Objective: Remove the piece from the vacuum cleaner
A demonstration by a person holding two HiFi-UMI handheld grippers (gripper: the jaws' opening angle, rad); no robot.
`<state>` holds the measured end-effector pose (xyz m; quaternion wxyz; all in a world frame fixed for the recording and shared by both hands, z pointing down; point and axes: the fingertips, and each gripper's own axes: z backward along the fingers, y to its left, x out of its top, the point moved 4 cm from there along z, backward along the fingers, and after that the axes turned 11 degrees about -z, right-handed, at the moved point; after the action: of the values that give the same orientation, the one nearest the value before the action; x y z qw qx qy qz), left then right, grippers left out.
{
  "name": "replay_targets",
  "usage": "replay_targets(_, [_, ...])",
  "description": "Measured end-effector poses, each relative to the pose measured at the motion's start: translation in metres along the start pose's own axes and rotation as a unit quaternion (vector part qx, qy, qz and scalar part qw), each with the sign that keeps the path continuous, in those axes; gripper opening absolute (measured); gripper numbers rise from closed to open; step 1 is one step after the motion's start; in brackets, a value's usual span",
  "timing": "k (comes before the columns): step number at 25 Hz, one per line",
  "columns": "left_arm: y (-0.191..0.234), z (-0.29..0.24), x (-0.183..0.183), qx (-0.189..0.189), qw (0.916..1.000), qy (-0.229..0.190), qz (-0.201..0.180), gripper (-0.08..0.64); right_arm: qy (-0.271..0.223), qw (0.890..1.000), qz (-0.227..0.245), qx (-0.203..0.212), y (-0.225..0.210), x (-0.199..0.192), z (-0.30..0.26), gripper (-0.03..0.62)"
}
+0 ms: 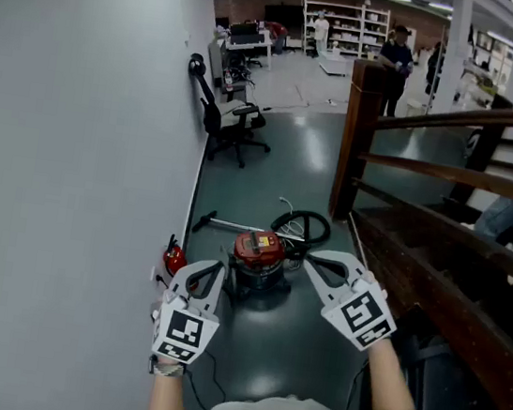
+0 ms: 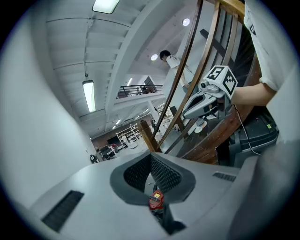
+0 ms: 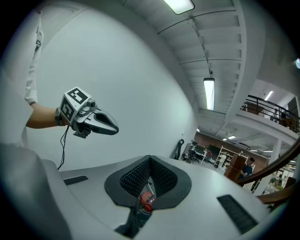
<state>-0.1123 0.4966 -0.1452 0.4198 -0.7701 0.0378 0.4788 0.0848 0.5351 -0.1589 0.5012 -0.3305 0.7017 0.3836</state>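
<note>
From where I'm steering, the job looks unstarted. The vacuum cleaner, a squat dark canister with a red lid point(image 1: 258, 252), stands upright on the dark glossy floor point(image 1: 292, 157), and nothing has come off it as far as I can see. A black hose in a loose coil point(image 1: 280, 224) lies just behind the vacuum cleaner, apparently running into it, and a slim silver wand with a dark end point(image 1: 225, 224) lies on the floor on its wall side. Which of these is the piece to pull I can't say yet. The left gripper point(image 1: 221, 263) hangs above and on the near side of the vacuum cleaner, on its wall side. Its jaws are clenched together with nothing in them. The right gripper point(image 1: 307, 257) sits on the opposite side, towards the brown wooden stair railing point(image 1: 450, 174), likewise pressed closed and empty. Each gripper view shows the red lid only far off, through the notch of its closed jaws, so neither tool touches the vacuum cleaner. Everything is left: opening a gripper, coming down to the canister, gripping the piece and drawing it free, probably steadying the body with the other.
</note>
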Motion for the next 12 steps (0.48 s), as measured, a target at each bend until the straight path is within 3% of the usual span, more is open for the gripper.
replay_targets(12, [-0.003,-0.016,0.004,-0.002,1.0000,0.005,-0.002,-0.002,-0.010,0.999,0.032,0.016,-0.009,0.002,-0.009,0.031])
